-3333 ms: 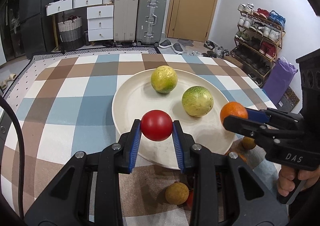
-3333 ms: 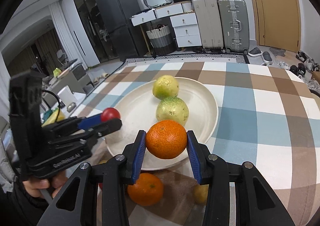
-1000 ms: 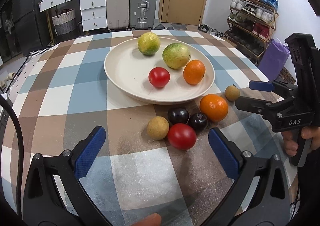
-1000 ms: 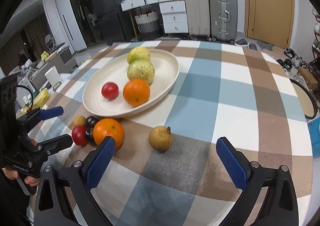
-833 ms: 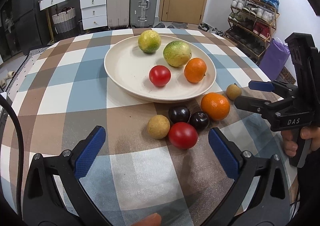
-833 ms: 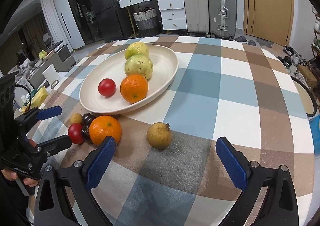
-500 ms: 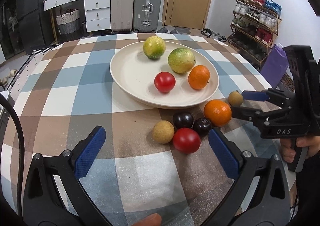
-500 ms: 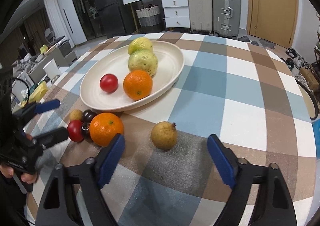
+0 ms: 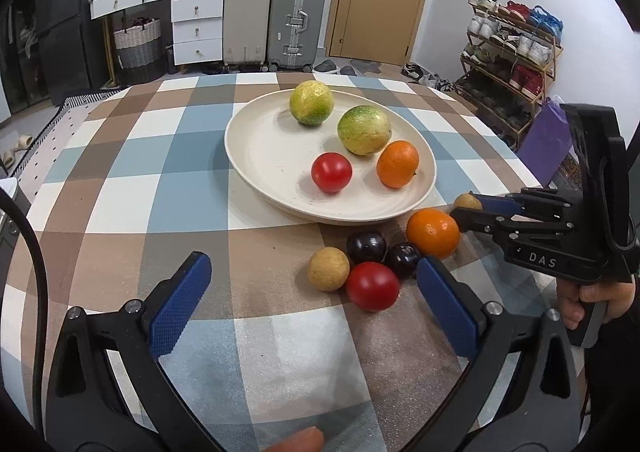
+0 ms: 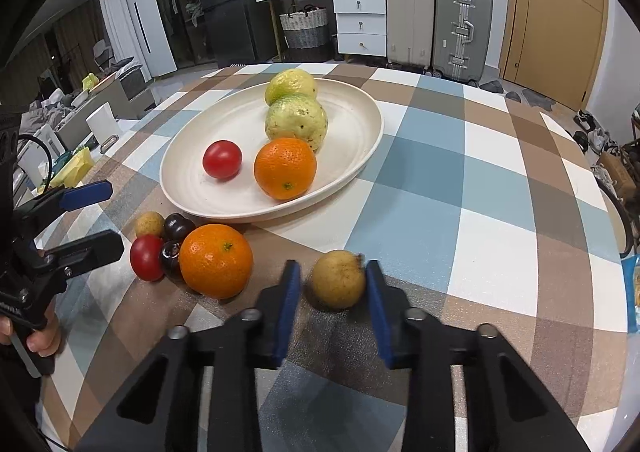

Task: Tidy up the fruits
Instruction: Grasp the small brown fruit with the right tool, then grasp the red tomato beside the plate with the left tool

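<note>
We look from both wrists, low and near, down across the checked table (image 9: 168, 180). Left view faces right-forward, right view left-forward; both share the plate (image 10: 360, 148) and the loose fruit beside it.

Our right gripper (image 10: 332, 292) has just closed, blue pads pinching a small fruit; our left gripper (image 9: 312, 308), at nine o'clock of it, gapes wide, empty.

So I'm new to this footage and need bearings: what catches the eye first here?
The cream plate mid-table, holding two green-yellow fruits, a tomato and an orange. In front of it, the right gripper has just closed its jaws around a small tan fruit, beside a cluster of loose fruit.
</note>
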A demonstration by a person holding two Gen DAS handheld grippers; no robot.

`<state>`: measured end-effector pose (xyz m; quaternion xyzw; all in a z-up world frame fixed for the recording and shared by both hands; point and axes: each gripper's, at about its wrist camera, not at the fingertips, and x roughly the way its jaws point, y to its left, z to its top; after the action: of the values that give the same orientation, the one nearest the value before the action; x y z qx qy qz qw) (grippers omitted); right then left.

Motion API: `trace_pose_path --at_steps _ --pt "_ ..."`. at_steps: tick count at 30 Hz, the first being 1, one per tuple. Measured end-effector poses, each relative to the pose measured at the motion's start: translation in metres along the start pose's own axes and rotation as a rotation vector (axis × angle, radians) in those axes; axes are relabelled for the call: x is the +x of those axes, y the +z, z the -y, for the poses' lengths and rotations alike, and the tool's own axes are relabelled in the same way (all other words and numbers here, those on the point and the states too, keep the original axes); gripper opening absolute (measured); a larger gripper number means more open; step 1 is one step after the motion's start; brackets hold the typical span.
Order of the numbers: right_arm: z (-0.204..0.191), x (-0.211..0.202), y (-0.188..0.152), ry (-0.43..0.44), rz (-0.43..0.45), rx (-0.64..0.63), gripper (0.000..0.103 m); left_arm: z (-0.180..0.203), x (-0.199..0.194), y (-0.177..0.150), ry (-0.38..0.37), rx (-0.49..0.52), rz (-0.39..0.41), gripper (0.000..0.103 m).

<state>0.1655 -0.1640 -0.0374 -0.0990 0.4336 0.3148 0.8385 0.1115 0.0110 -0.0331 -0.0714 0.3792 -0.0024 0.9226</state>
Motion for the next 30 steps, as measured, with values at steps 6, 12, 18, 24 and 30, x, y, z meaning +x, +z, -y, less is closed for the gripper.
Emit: trace_pose_path --at_steps 6,12,18,24,30 --pt "-0.002 -0.009 -0.001 0.028 0.034 0.006 0.027 0.012 -0.002 -0.003 0.002 0.035 0.002 0.103" --pt "-0.008 -0.017 -0.001 0.052 0.084 -0.002 0.027 0.020 -0.005 -0.005 -0.024 0.048 -0.001 0.101" --pt "-0.006 -0.016 -0.001 0.054 0.079 0.006 0.027 0.016 0.003 -0.006 -0.050 0.029 -0.040 0.074" --pt "-0.003 -0.016 -0.002 0.051 0.076 0.017 0.027 0.015 -0.003 -0.003 -0.074 0.046 -0.041 0.066" --pt "-0.001 -0.017 -0.002 0.051 0.077 0.022 0.027 0.022 -0.005 -0.005 -0.070 0.094 -0.049 0.064"
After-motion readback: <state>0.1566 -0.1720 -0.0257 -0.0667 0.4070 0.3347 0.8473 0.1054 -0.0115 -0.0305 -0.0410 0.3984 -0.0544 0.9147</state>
